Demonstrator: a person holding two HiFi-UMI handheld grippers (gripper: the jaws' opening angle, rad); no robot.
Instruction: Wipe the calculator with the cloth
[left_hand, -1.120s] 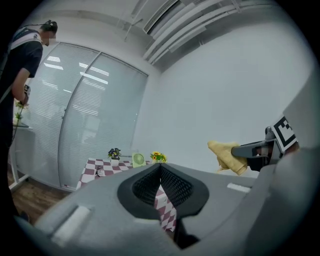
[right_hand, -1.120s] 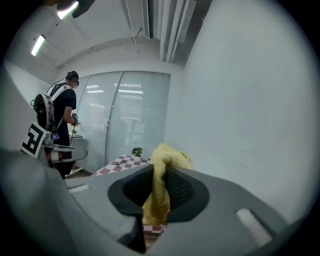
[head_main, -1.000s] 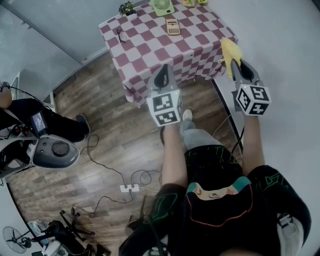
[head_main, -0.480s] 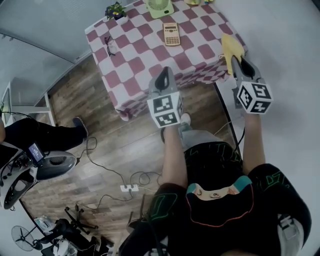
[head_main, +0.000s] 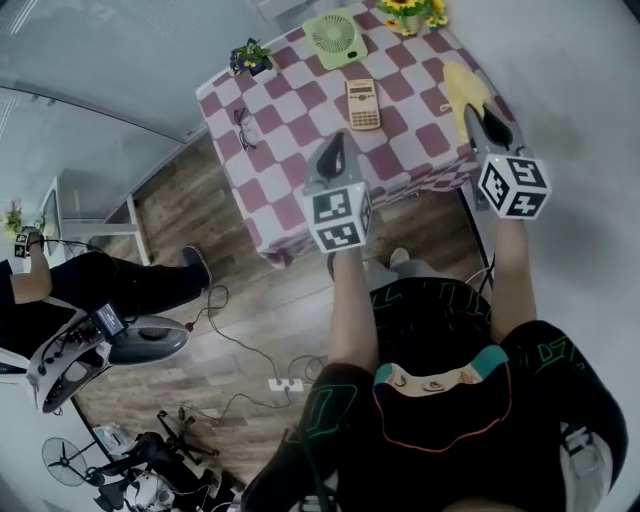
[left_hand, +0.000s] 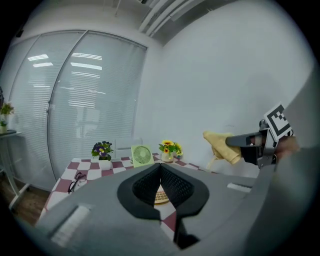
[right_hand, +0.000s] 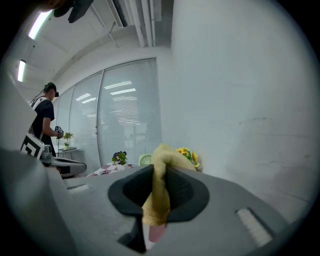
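Over the last second the checked table has slid down from the top edge into the upper middle of the head view, so the person has evidently stepped up to it. Glasses lie at its left. The left gripper, jaws pressed together on nothing, now hangs over the near edge. Up and to its right the calculator lies flat, untouched. At upper right the right gripper stays clamped on the yellow cloth, apart from the calculator. The approach looks nearly done and wiping has not begun.
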